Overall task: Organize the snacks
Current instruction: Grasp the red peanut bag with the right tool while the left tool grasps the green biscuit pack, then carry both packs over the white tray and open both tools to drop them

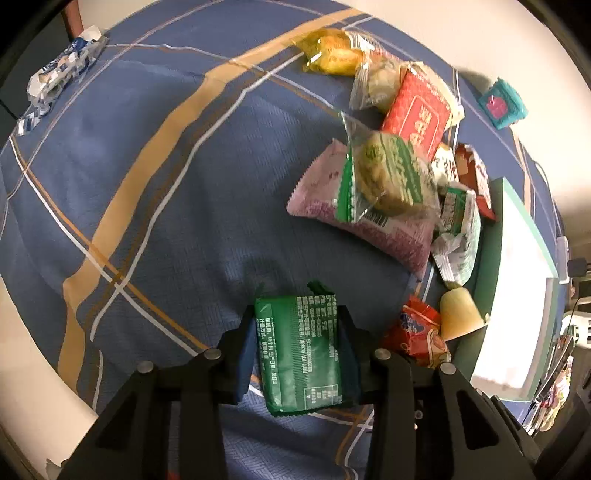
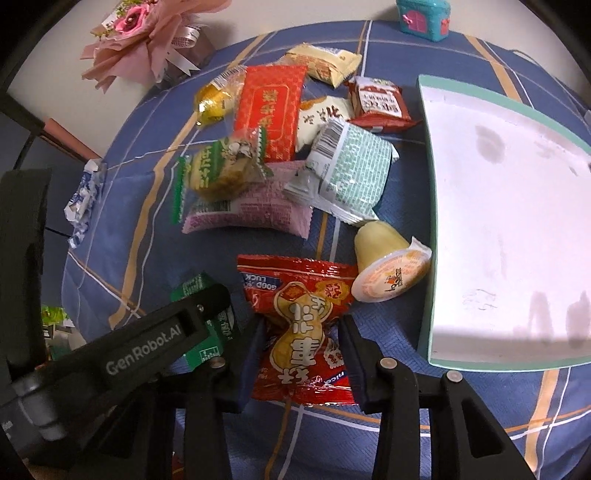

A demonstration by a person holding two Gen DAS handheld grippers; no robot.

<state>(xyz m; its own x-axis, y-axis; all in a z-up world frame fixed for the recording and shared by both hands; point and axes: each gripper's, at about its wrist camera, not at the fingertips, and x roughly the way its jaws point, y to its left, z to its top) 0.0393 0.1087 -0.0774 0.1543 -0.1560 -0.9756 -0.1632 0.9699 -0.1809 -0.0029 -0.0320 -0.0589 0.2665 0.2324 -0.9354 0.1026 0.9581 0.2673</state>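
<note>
My left gripper (image 1: pixel 301 325) is shut on a dark green snack packet (image 1: pixel 303 350), held just above the blue plaid cloth; the packet (image 2: pixel 201 291) also shows in the right wrist view behind the left gripper's finger. My right gripper (image 2: pixel 301 325) has its jaws around a red peanut snack bag (image 2: pixel 303 325), pressing its sides. A pile of snacks lies beyond: a pink packet (image 2: pixel 258 210), a red packet (image 2: pixel 269 107), a pale green-white packet (image 2: pixel 347 173), a jelly cup (image 2: pixel 388 262). The white box with teal rim (image 2: pixel 430 258) sits right of the pile.
A blue-white wrapper (image 1: pixel 59 77) lies alone at the far left of the cloth. A teal toy house (image 2: pixel 424 14) stands at the back. A pink flower bouquet (image 2: pixel 144 40) lies at the back left. Bare cloth (image 1: pixel 166 184) spreads left of the pile.
</note>
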